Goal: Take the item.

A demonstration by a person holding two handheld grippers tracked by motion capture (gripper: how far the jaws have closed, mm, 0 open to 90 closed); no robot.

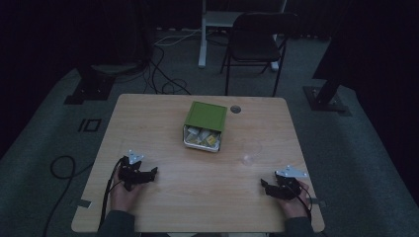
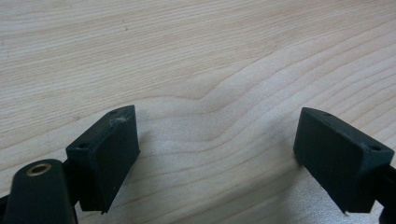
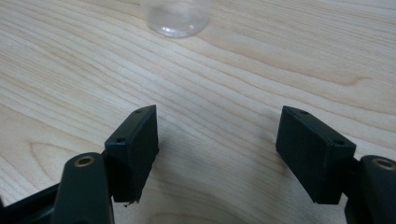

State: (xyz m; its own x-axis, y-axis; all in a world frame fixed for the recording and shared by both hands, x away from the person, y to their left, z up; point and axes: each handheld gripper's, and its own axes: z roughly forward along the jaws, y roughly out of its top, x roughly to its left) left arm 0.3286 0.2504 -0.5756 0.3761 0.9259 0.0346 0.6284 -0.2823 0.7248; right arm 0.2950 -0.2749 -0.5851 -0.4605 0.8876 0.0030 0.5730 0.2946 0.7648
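Dim grey carpet surrounds a pale wooden bench [image 1: 163,197], with a black folding chair [image 1: 257,42] and loose cables [image 1: 165,74] on the floor beyond its far edge. From the high view, a green box [image 1: 206,116] sits near the middle of the bench, tipped on its side so its open mouth faces the person; small yellow-and-white packets [image 1: 202,137] show inside. Its long axis runs roughly across the bench, and the green face slopes up and away. To its right, well apart from it, stands a clear plastic cup [image 1: 250,152], upright, faint against the wood.

The left gripper [image 1: 148,174] rests near the bench's front left, held in a hand [image 1: 123,191], pointing toward the right. The right gripper [image 1: 267,185] rests near the front right in the other hand [image 1: 295,202], pointing toward the left.

The left gripper view adds close detail: its fingers [image 2: 105,158] stand wide apart with bare wood grain between them, and nothing is held. The right gripper view shows its own fingers [image 3: 133,149] equally spread over bare wood, and beyond them, at the top edge, the rounded base of the clear plastic cup [image 3: 176,17], well ahead of the tips and cut off above. The green box lies outside both of these close views.
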